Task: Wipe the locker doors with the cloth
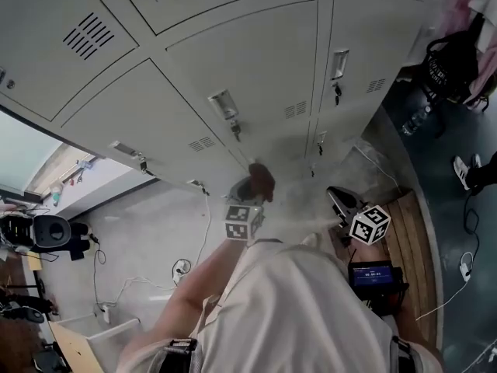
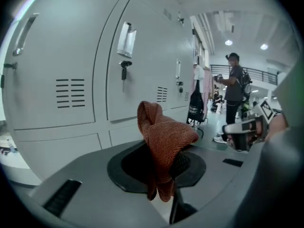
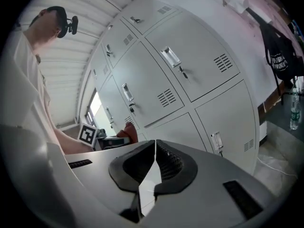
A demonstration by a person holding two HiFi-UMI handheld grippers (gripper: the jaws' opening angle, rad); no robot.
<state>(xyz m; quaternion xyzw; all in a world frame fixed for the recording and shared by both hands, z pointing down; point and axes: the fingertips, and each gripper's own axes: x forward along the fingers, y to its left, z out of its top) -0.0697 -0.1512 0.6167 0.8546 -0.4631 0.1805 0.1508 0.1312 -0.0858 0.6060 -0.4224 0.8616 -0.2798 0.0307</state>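
Note:
A rust-red cloth (image 2: pixel 164 134) is bunched between the jaws of my left gripper (image 2: pixel 166 163), which is shut on it. The cloth (image 1: pixel 262 180) is held a short way off the lower grey locker doors (image 1: pixel 248 76), not clearly touching them. In the right gripper view the cloth (image 3: pixel 127 133) shows beside the left gripper's marker cube (image 3: pixel 87 134). My right gripper (image 3: pixel 155 146) is shut with nothing between its jaws, pointed along the locker doors (image 3: pixel 190 65). In the head view it (image 1: pixel 337 198) hangs to the right of the left gripper (image 1: pixel 252 191).
A black bag (image 1: pixel 450 64) hangs at the right end of the lockers, with a water bottle (image 1: pixel 415 119) below it. A wooden platform (image 1: pixel 405 235) lies by my right side. Cables trail over the floor (image 1: pixel 155 239). A person (image 2: pixel 233 87) stands down the aisle.

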